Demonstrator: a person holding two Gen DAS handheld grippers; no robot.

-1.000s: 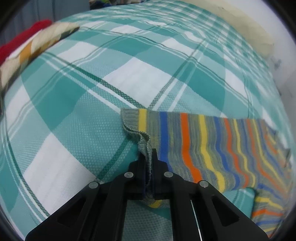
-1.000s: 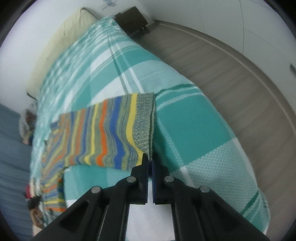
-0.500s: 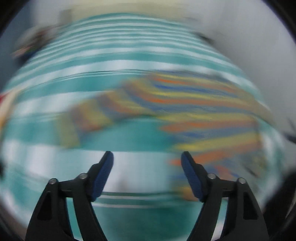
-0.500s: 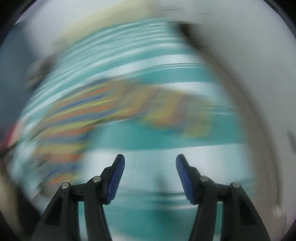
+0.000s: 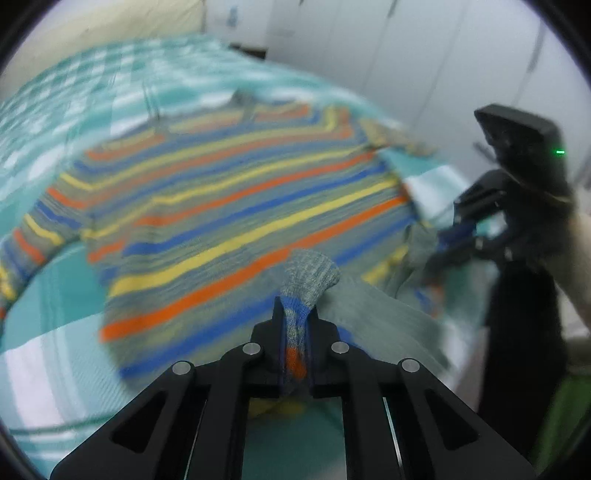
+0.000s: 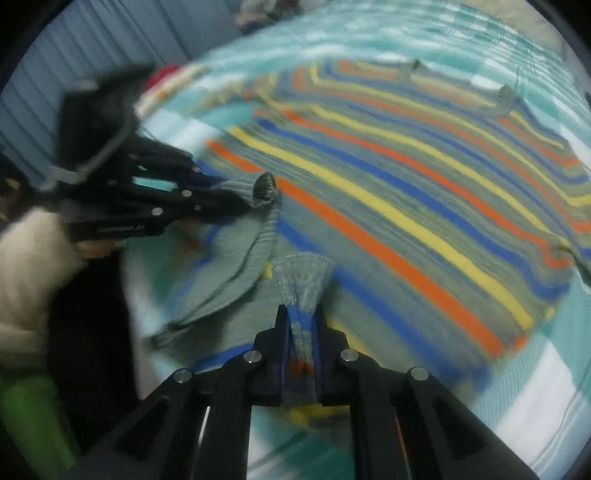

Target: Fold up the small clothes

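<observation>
A small striped sweater [image 5: 229,206], grey with orange, yellow and blue bands, lies spread on the teal plaid bed [image 5: 55,266]; it also shows in the right wrist view [image 6: 406,177]. My left gripper [image 5: 297,314] is shut on a bunched piece of its grey hem. My right gripper [image 6: 301,314] is shut on another bunch of the same hem. The two grippers hold the hem side by side, each showing in the other's view: the right one [image 5: 454,240] and the left one [image 6: 229,195]. The hem edge is lifted and folded up toward me.
White wardrobe doors [image 5: 388,55] stand beyond the bed. A cream pillow [image 5: 110,22] lies at the far end. A red and patterned cloth pile [image 6: 166,85] sits at the bed's side by a blue curtain [image 6: 92,48]. Something green [image 6: 29,424] is low beside the bed.
A second ago each gripper held a sleeve end; both then opened and swung round. Now both are shut on the sweater's bottom hem, with the body spread out ahead.
</observation>
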